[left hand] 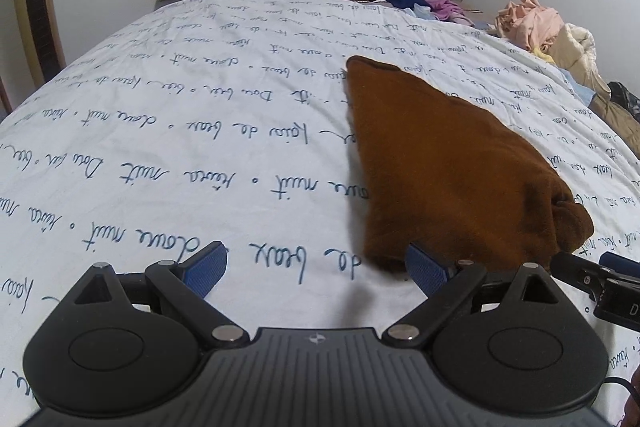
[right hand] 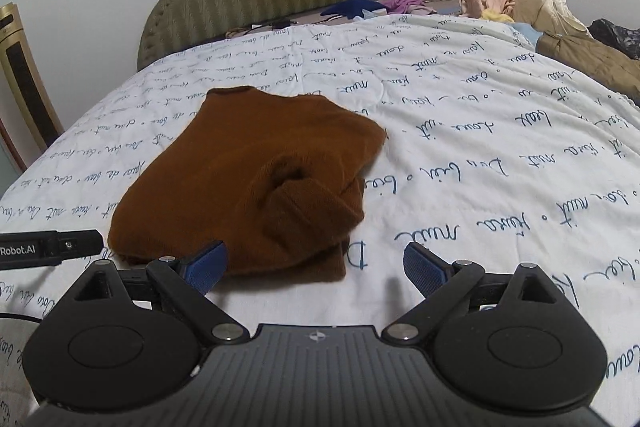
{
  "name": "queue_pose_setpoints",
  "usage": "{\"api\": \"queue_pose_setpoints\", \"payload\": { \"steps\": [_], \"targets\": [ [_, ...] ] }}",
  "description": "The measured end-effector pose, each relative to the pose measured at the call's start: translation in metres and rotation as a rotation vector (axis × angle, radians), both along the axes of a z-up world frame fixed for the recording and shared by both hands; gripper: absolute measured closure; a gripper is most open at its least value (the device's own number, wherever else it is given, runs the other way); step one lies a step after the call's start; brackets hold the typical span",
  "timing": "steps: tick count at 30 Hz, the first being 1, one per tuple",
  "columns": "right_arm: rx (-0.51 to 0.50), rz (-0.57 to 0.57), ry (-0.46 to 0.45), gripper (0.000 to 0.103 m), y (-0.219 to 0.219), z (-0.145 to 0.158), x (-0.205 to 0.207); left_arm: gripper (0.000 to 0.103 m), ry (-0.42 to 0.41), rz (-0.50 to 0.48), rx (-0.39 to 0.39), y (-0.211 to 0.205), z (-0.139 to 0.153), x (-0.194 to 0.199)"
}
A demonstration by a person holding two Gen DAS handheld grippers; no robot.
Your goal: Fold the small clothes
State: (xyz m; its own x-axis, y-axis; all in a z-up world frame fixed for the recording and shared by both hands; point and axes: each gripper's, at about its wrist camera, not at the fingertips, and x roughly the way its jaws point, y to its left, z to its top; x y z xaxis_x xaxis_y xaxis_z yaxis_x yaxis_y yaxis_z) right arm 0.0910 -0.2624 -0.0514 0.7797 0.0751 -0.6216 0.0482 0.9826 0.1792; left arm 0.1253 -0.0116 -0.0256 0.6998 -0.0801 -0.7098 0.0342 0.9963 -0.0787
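1. The left tool (left hand: pixel 316 267) is spread wide and holds nothing; its right blue pad just meets the near hem of the rust-brown knitted sweater (left hand: pixel 444 163).
2. The right tool (right hand: pixel 316 267) is equally wide and empty, its left pad at the sweater's near edge.
3. The sweater (right hand: pixel 256 183) lies part-folded on the white script-printed quilt (right hand: pixel 460 163), a sleeve bunched on top.
4. Likely best: flatten that sleeve first, then pinch both near corners evenly and fold away towards the headboard.

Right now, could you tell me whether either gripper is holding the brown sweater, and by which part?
Nothing is held. Left gripper and right gripper are both open, beside the brown sweater's near edge.
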Motion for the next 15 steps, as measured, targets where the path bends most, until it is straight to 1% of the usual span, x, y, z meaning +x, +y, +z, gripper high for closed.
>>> {"api": "queue_pose_setpoints", "payload": {
  "steps": [3, 7, 11, 13, 15],
  "targets": [
    [0.007, 0.011, 0.004, 0.010, 0.002, 0.001, -0.002, 0.006, -0.026, -0.021, -0.018, 0.003, 0.003, -0.005],
    [-0.003, 0.030, -0.001, 0.009, 0.007, 0.003, -0.006, 0.006, -0.065, -0.015, 0.017, 0.004, 0.008, -0.012],
    [-0.002, 0.039, -0.003, 0.008, 0.010, 0.004, -0.009, 0.006, -0.102, -0.027, -0.012, 0.010, 0.012, -0.019],
    [-0.001, 0.039, -0.005, 0.008, 0.010, 0.005, -0.010, 0.006, -0.097, -0.028, -0.013, 0.012, 0.015, -0.020],
    [0.000, 0.047, -0.002, 0.008, 0.010, 0.005, -0.010, 0.006, -0.097, -0.039, -0.036, 0.015, 0.016, -0.019]
  ]
}}
